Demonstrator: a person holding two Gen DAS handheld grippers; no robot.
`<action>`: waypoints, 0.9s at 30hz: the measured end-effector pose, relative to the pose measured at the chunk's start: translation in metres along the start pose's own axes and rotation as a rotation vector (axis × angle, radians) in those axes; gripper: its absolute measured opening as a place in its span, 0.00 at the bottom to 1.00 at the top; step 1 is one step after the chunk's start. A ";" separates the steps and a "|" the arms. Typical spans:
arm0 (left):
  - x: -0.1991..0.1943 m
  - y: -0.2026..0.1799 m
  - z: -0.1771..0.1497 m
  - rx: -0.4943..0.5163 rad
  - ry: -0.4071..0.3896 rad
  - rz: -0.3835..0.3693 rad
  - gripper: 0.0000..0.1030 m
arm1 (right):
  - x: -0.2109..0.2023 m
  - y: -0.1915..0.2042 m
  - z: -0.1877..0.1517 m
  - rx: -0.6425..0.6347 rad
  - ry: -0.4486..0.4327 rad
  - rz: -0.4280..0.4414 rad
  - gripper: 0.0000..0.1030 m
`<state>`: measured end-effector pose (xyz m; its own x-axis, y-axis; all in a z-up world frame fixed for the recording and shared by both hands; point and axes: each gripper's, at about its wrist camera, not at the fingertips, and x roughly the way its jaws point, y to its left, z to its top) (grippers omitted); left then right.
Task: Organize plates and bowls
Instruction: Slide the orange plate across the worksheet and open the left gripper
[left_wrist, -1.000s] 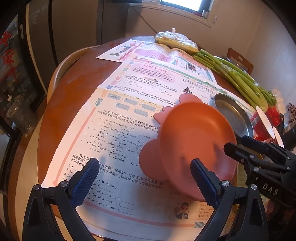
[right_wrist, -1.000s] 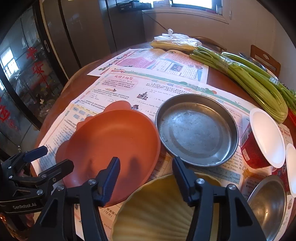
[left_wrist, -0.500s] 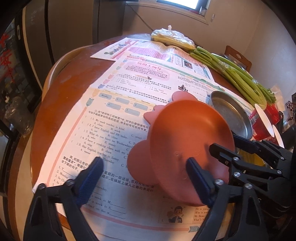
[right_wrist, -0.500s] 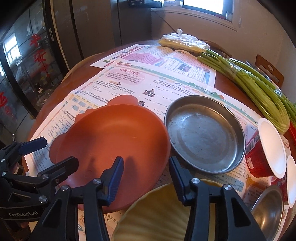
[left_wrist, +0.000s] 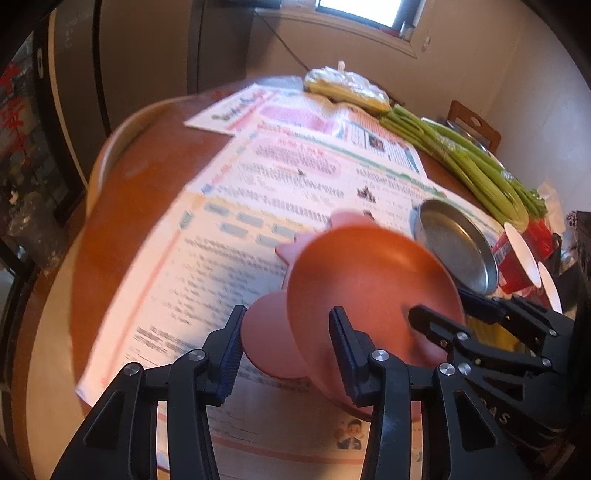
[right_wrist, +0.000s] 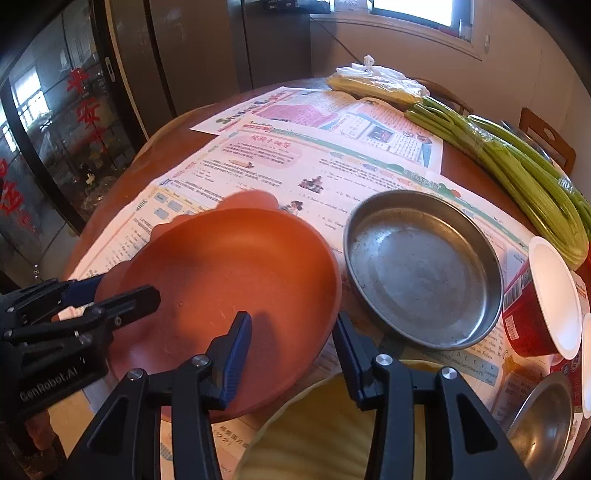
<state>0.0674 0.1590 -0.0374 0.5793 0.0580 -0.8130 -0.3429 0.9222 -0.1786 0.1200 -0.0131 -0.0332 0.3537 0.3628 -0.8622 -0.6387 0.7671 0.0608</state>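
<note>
The orange plate (right_wrist: 229, 266), with pink ear-shaped tabs (left_wrist: 269, 339) along one edge, lies on printed paper sheets (right_wrist: 295, 162) spread over the round wooden bench (left_wrist: 140, 184). In the left wrist view it is blurred and looks tipped up.

The right tongs (right_wrist: 291, 319) straddle the plate's rim on its near side. One finger is over the plate's inside and the other just outside it, and the jaws have just closed down to pinch that rim. The left tongs (left_wrist: 285, 317) have taken in the plate's eared edge. One blue pad (left_wrist: 231, 354) sits against a pink tab and the other finger is over the orange inside. These jaws have just been closing too, but I cannot tell if the pads already press on the plate.

Just beside the plate, on the side away from the tabs, stands a round steel dish (right_wrist: 424, 273). A ribbed yellow bowl (right_wrist: 325, 424) sits next to the plate's near edge, under the right tongs. Beyond the dish from the plate is a red cup with a white lid (right_wrist: 535, 306), and nearer the camera than the cup is a small steel bowl (right_wrist: 543, 417). Well away from the plate, behind the dish, a bundle of long green stalks (right_wrist: 517, 166) runs along the bench's far edge. A plastic bag of pale stalks (right_wrist: 373, 81) lies at its far end.
</note>
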 end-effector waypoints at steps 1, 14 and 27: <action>-0.002 0.003 0.004 -0.002 -0.010 0.002 0.45 | -0.003 0.003 0.002 -0.004 -0.008 0.006 0.44; 0.017 0.023 0.040 0.008 -0.032 0.028 0.45 | -0.002 0.024 0.020 -0.011 -0.040 0.003 0.44; 0.045 0.019 0.040 0.005 0.004 0.021 0.48 | 0.010 0.015 0.006 0.026 0.008 0.021 0.44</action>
<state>0.1162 0.1947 -0.0556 0.5689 0.0753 -0.8190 -0.3513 0.9226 -0.1592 0.1181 0.0057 -0.0382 0.3348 0.3744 -0.8647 -0.6281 0.7727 0.0913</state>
